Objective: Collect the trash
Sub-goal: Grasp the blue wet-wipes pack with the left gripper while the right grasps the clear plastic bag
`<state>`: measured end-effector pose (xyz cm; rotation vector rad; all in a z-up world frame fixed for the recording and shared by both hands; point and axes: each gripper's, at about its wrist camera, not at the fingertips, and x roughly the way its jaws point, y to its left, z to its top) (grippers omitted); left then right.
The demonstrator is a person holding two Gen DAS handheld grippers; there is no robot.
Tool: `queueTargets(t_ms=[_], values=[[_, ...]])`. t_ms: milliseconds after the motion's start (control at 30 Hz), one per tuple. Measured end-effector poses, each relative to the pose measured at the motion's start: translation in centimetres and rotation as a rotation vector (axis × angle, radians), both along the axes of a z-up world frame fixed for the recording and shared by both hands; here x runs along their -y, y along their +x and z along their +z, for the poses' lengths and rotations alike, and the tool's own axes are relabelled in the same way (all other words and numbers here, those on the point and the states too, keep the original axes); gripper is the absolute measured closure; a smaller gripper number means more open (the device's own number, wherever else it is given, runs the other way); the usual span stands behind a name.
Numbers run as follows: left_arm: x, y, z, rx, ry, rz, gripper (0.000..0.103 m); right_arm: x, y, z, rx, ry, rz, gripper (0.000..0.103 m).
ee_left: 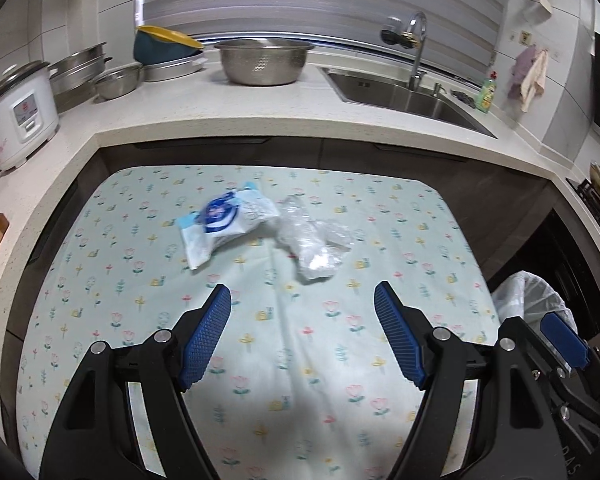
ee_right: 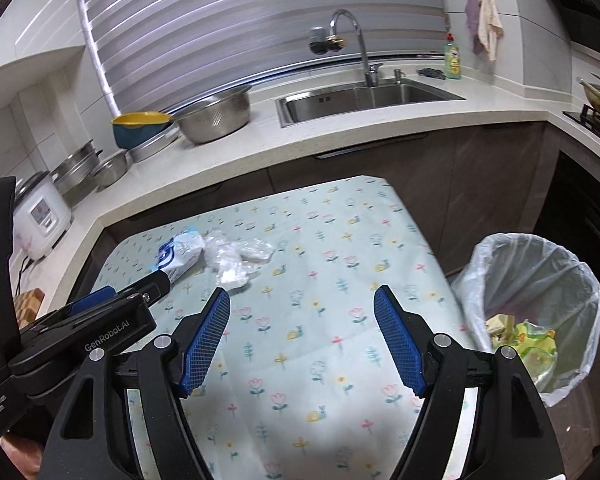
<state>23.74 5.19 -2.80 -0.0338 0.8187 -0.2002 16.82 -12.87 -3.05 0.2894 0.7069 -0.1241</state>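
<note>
While both claws hang above the floral-cloth surface [ee_left: 300, 360], neither grips anything. Left claw [ee_left: 302, 300]: spread wide, blue pads apart, nothing between them. Right claw [ee_right: 302, 300]: same, released, pads wide, only cloth showing in the gap.

Landmark = blue-and-white wrapper [ee_left: 228, 222] lying on the cloth.
- Crumpled clear plastic [ee_left: 312, 244] sits just right of the wrapper, touching or nearly touching it at one end; can't tell which. Both rest flat on the surface, ahead of the left claw's pads and apart from them.
- From the right wrist view, the same wrapper [ee_right: 182, 254] and plastic [ee_right: 236, 258] lie ahead-left of the right claw, and the left claw's body partly overlaps the wrapper's near end in that view.
- Bin with white liner [ee_right: 540, 280] stands well right of the wrapper, off the cloth's right edge, on the floor. Yellow-green trash [ee_right: 528, 340] is inside at the bottom.
- Behind the wrapper: pale worktop with a steel colander [ee_left: 264, 60], with a yellow-rimmed blue bowl [ee_left: 160, 46] stacked on pans left of it.
- Far left of the wrapper: white rice cooker [ee_left: 18, 116].
- Back right of the wrapper: steel sink [ee_left: 404, 92] with tap, green soap bottle [ee_left: 487, 96] beside it.
</note>
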Motion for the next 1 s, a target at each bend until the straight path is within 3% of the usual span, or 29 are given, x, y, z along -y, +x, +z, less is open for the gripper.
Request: queueTargets(t_ms=[367, 700, 1000], values=[[-6.0, 5.3, -3.4, -0.049, 0.033, 0.066, 0.032, -5.1, 7.3, -3.9, -0.083, 0.000, 0.082, 0.031], [-6.9, 10.7, -7.1, -0.101, 0.051, 0.064, 0.028, -7.1, 14.5, -7.7, -0.144, -0.003, 0.106, 0.031], [-6.5, 14.5, -9.8, -0.137, 0.050, 0.055, 0.028, -7.0, 18.4, -10.5, -0.185, -0.005, 0.092, 0.031]])
